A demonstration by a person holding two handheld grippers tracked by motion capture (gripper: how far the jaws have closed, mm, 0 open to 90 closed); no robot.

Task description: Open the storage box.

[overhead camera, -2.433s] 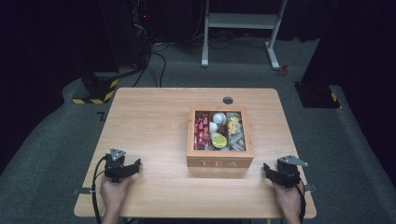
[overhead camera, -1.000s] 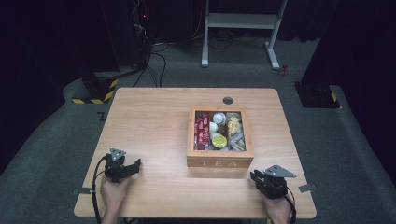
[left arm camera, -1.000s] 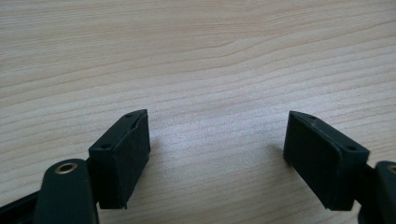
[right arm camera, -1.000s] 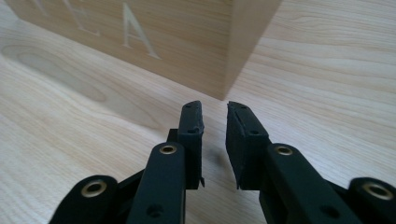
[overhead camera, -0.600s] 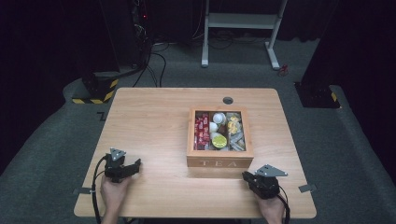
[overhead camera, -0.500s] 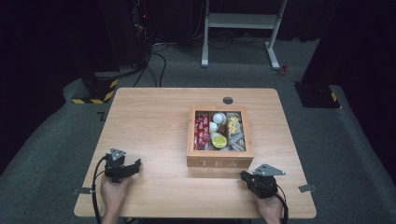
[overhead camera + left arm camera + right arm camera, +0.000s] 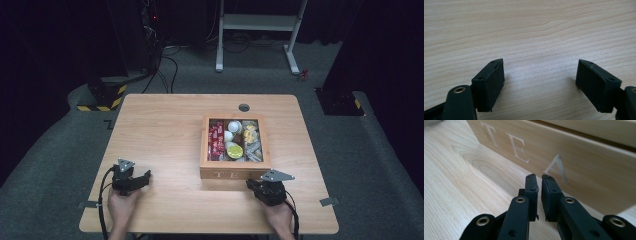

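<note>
A wooden tea box (image 7: 235, 173) marked TEA stands right of the table's middle, with red packets (image 7: 215, 140), small cups and sachets inside. My right gripper (image 7: 250, 185) lies on the table just in front of the box's near right corner. In the right gripper view its jaws (image 7: 539, 180) point at the lettered front wall (image 7: 579, 162). They have just been closing and stand nearly together with nothing between them. My left gripper (image 7: 144, 178) rests near the table's front left. Its jaws (image 7: 540, 75) are wide apart over bare wood.
The wooden table (image 7: 165, 130) has a round cable hole (image 7: 244, 107) behind the box. Dark floor surrounds it, with a white stand (image 7: 255, 30) at the back and a black-and-yellow striped base (image 7: 102, 100) at the left.
The right hand has slid left along the table's near edge, from the right corner to the front of the tea box. The left hand has stayed put.
</note>
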